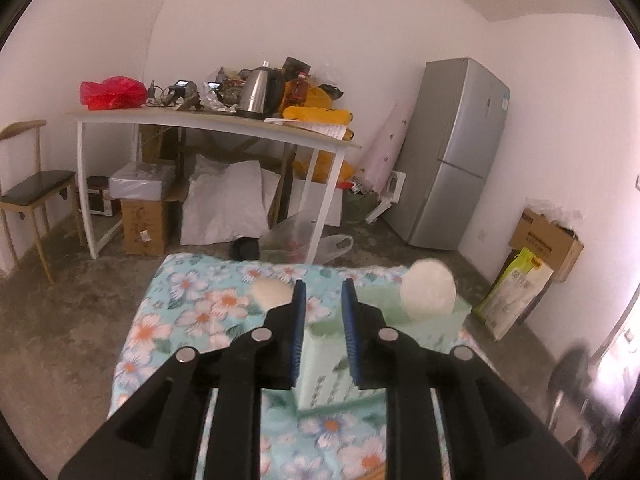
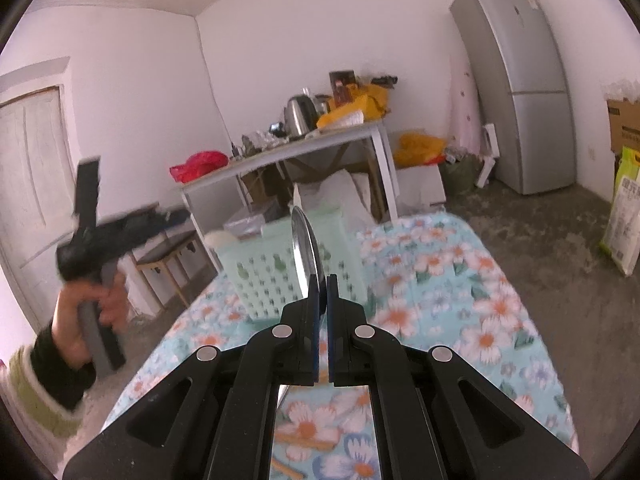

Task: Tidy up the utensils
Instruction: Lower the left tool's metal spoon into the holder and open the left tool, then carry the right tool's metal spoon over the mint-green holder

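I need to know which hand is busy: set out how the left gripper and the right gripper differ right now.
The left gripper has its jaws apart with nothing between them; the right gripper is shut on a metal spoon. The left gripper is raised beside the green basket with its pads bare, while the right gripper points at the basket with the spoon's bowl standing up beyond its tips. Both are black with blue pads.

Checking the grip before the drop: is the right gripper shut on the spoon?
Shut. The right gripper fingers pinch the metal spoon, whose bowl stands edge-on before the green basket.
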